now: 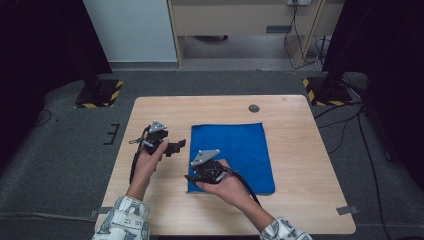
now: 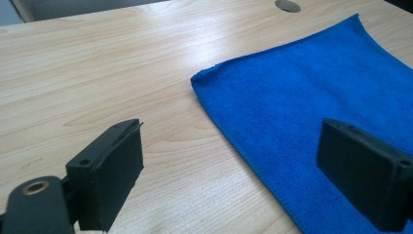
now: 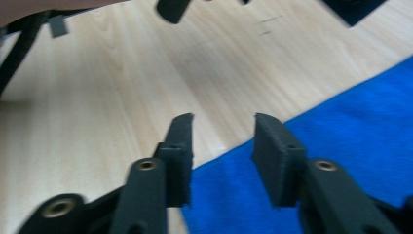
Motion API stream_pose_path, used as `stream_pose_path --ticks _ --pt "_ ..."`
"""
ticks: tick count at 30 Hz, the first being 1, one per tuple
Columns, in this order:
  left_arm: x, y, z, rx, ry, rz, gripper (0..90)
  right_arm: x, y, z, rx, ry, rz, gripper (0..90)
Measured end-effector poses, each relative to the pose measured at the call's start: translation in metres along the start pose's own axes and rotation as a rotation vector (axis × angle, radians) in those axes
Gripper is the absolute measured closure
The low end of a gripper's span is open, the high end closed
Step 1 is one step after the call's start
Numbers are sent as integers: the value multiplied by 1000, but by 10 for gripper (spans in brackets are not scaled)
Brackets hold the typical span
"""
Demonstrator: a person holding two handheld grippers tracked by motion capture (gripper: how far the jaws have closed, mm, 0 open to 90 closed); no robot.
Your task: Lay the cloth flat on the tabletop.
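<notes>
While my right gripper [image 3: 221, 141], jaws partly apart and empty, hangs over the flat blue microfibre cloth [image 1: 235, 150] edge, it may pinch only wood; left gripper [image 2: 234, 161] gapes wide, empty

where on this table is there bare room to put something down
Bare wood lies right of the blue cloth up to the table edge, and along the far edge around the small round hole. The near left is crowded: the left hand-held gripper and the right hand-held gripper work by the cloth's left edge.
</notes>
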State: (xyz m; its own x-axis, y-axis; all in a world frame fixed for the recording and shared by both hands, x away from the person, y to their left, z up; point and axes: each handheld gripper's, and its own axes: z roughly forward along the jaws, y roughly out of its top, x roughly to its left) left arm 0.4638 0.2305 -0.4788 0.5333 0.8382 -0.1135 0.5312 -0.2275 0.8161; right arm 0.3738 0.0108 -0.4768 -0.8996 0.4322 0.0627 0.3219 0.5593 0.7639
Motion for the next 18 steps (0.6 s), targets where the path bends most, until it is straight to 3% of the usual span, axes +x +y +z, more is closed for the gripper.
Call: stream_pose_path --ticks 5,13,18 --pt "-1 -1 3 10 -3 4 95 12 -10 9 26 11 -22 700" --pt "4 -6 6 33 4 -2 95 14 -24 21 76 -34 -29 536" --pt "4 -6 6 27 2 -5 95 16 -30 29 107 -31 -24 479"
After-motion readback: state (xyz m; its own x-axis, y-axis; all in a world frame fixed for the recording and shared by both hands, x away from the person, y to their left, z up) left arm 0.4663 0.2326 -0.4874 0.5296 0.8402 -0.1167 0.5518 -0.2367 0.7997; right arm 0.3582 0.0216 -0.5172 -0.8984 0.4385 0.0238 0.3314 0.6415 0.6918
